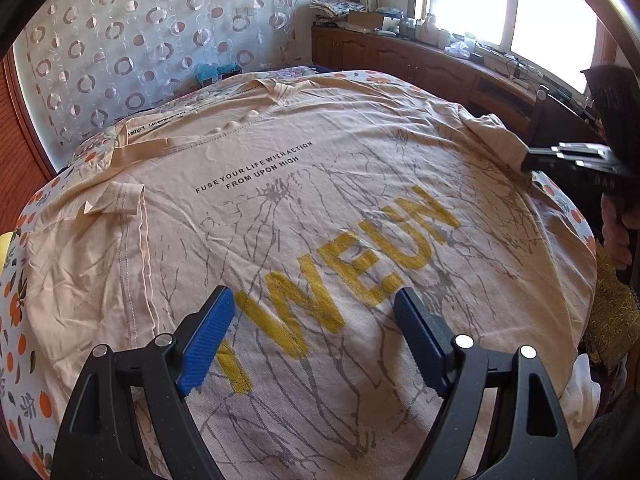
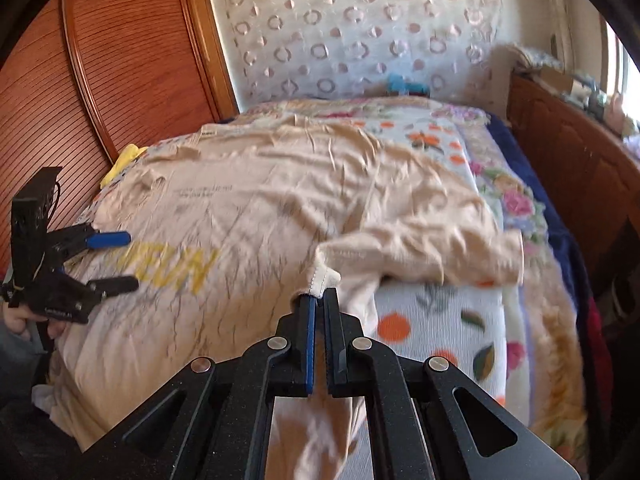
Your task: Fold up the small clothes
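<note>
Sunlit window — wooden cabinets

The peach T-shirt covers nearly the whole bed, leaving bare bedspread only along its far edge and right side, while the wooden wardrobe crowds the left edge and a cabinet, seemingly cluttered, hems the right.

The right gripper has its jaws clamped on a hem of the peach T-shirt spread on the bed; the left gripper hovers wide at its far side
</note>
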A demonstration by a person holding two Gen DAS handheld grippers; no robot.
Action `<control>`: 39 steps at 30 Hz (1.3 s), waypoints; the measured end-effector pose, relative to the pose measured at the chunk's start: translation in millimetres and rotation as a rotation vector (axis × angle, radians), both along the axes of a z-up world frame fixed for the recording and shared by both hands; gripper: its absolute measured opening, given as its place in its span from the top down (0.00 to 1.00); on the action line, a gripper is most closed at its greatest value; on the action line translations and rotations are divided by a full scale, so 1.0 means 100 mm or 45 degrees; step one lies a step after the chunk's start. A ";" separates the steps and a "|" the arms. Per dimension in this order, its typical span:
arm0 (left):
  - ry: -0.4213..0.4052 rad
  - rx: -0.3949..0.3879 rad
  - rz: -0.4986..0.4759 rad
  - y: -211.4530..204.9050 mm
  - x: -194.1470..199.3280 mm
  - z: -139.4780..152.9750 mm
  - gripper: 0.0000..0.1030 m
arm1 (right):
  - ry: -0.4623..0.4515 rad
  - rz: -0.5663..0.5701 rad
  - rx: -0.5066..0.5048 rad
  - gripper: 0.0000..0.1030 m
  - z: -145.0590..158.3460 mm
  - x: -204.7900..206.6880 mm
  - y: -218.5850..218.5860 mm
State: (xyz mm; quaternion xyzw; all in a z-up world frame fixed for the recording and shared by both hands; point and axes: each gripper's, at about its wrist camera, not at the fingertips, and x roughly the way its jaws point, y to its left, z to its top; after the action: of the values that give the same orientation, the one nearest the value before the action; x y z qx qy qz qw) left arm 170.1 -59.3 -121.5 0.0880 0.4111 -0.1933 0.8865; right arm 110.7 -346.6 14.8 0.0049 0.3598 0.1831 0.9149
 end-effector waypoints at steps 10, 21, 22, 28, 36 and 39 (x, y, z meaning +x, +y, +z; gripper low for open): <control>-0.040 -0.035 0.016 0.00 -0.06 0.15 0.20 | -0.010 -0.186 -0.094 0.57 0.11 -0.30 -0.46; -0.159 -0.156 -0.028 -0.27 -0.10 0.59 0.20 | 0.054 -0.351 0.043 0.56 -0.02 0.50 -0.73; -0.159 -0.167 -0.028 -0.27 -0.10 0.59 0.20 | 0.072 -0.351 0.049 0.56 -0.05 0.56 -0.74; -0.132 -0.175 -0.015 -0.23 -0.09 0.50 0.20 | 0.181 -0.283 0.158 0.69 -0.14 0.80 -0.86; -0.143 -0.199 0.034 -0.01 -0.16 0.53 0.20 | 0.001 -0.189 0.108 0.98 0.37 0.83 -0.70; -0.143 -0.212 0.057 0.09 -0.18 0.54 0.20 | -0.073 -0.096 0.075 0.98 0.64 0.81 -0.40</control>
State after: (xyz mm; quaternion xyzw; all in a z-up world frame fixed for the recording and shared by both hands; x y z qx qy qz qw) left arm 151.8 -50.2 -67.4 0.0154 0.3450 -0.2016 0.9165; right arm 191.6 -387.0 78.7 0.0401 0.3275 0.1590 0.9305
